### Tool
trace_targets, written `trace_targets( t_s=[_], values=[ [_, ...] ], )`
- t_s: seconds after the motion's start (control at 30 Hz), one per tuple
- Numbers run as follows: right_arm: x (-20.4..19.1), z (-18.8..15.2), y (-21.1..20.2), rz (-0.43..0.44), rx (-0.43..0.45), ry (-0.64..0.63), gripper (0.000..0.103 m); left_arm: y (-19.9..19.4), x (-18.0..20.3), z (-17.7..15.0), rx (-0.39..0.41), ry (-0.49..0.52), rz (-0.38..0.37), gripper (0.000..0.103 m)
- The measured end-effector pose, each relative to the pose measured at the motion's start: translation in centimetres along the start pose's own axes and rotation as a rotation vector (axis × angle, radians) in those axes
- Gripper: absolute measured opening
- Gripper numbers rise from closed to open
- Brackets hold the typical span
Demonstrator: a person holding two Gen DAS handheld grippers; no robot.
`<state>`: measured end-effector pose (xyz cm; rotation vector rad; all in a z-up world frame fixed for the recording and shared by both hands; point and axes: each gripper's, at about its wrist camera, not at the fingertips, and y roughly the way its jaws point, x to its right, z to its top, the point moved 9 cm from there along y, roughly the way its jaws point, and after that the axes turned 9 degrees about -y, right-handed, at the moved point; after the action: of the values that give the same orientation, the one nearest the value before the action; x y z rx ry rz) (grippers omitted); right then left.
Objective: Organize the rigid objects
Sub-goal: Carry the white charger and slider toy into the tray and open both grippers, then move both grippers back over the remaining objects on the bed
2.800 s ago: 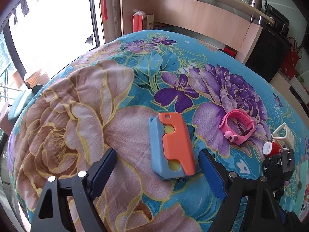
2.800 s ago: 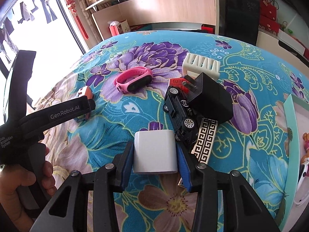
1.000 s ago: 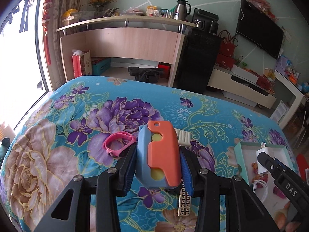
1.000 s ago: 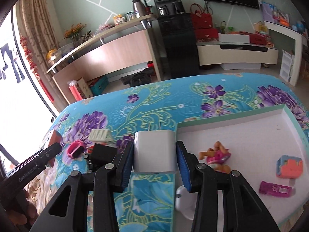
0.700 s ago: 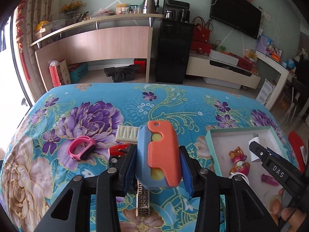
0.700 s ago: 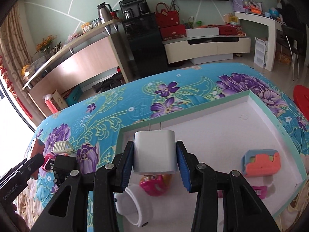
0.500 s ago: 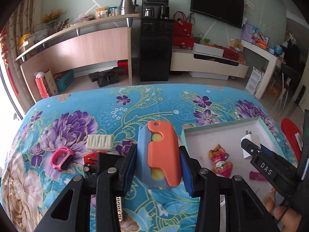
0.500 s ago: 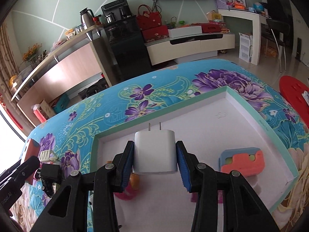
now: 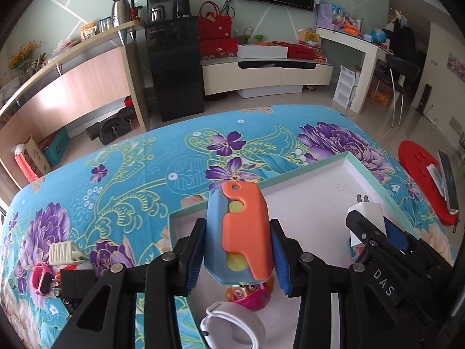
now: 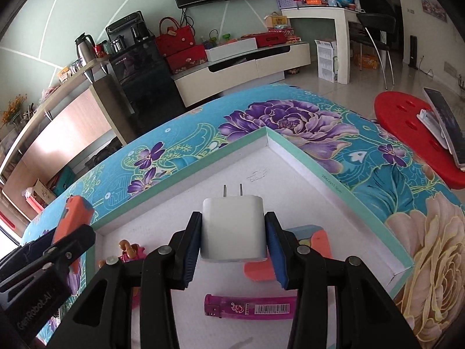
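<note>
The left claw (image 9: pixel 239 257) is clamped on the blue-and-orange toy (image 9: pixel 239 232), which stands upright between its two blue pads, orange face toward the camera. The toy hangs above the near-left part of the shallow white tray (image 9: pixel 316 187) with its mint-green rim, which rests on the floral tabletop (image 9: pixel 122 157). Directly below the held toy, inside the tray, sit a small pink figure (image 9: pixel 250 298) and a white band (image 9: pixel 232 327).

The right claw (image 10: pixel 232 241) grips the white charger plug (image 10: pixel 233 228) by its sides, prongs pointing forward and away from the camera. It is held over the tray's middle; whether it touches the tray floor cannot be made out from this angle. Just beneath the claw, a pink lighter (image 10: pixel 248 308) lies flat on the tray floor, and a second blue-and-orange toy (image 10: pixel 312 242) lies just to the right, partly hidden by the right pad.

Outside the tray, on the tabletop to the left, lie a white ribbed piece (image 9: pixel 62 252), a pink wristband (image 9: pixel 39 277) and a black block (image 9: pixel 77 286), close together.
</note>
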<state>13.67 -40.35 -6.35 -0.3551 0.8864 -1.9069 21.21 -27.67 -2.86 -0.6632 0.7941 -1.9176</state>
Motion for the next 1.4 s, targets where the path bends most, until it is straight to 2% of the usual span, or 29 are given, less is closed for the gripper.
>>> trace_targets(
  t_s=[0.3, 0.7, 0.83, 0.97, 1.07, 1.2, 1.33, 1.4],
  values=[
    [-0.2, -0.3, 0.3, 0.016, -0.02, -0.009, 0.045, 2.5, 1.0, -0.7, -0.052, 0.0, 0.003, 0.045],
    [-0.9, -1.1, 1.1, 0.037, -0.07, -0.03, 0.045, 3.4, 0.3, -1.1, -0.071, -0.025, 0.027, 0.046],
    [-1.3, -1.0, 1.1, 0.039, -0.076, -0.049, 0.046, 3.0, 0.0, -1.0, -0.067, -0.024, 0.034, 0.048],
    [-1.4, -0.9, 0.7, 0.035, -0.076, -0.056, 0.047, 2.3, -1.0, -0.9, -0.059, -0.038, 0.058, 0.057],
    [-1.6, -0.6, 0.1, 0.02, -0.069, -0.074, 0.062, 1.5, -2.1, -0.8, -0.049, -0.063, 0.076, 0.065],
    [-2.1, -0.5, -0.1, 0.007, -0.081, -0.109, 0.073, 0.3, -3.8, -0.8, -0.029, -0.092, 0.106, 0.075],
    [-2.4, -0.8, 0.1, -0.012, -0.1, -0.14, 0.075, -0.6, -5.5, -0.9, -0.019, -0.129, 0.129, 0.082],
    [-2.4, -1.0, 0.2, -0.017, -0.108, -0.146, 0.08, -1.0, -6.6, -1.0, -0.013, -0.139, 0.158, 0.084]
  ],
)
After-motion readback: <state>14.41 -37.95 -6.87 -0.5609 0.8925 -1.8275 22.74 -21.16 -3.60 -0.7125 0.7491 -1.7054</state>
